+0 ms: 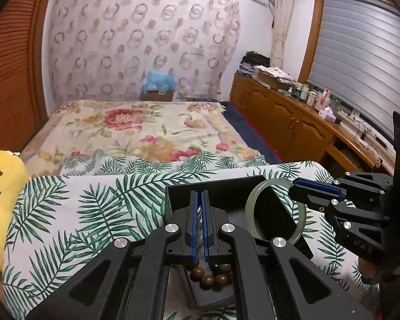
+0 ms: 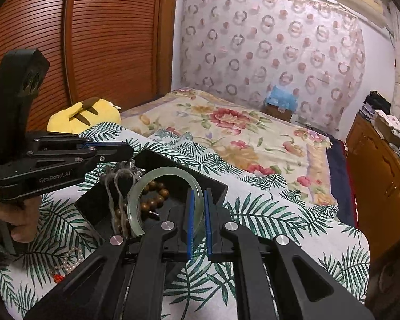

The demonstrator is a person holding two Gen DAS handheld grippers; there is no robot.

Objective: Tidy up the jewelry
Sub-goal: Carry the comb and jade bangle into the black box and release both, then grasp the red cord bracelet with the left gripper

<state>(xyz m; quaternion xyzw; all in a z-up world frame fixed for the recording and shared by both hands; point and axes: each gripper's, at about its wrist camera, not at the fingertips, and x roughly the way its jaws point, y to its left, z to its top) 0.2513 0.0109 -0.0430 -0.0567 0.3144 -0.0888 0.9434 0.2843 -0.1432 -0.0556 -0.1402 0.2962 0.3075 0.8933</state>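
Right tool point(image 2: 198, 202) is pinching the jade bangle point(image 2: 162, 176) over the black box point(image 2: 93, 208); left tool point(image 1: 199, 213) is clamped on a thin clear strand point(image 1: 199, 221).

"GenRobot.AI" on the left gripper point(image 2: 114, 152) body

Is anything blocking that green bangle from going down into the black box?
Partly: the pale green jade bangle, clamped in the right tool, hangs over the black box where brown wooden beads and cords already lie.
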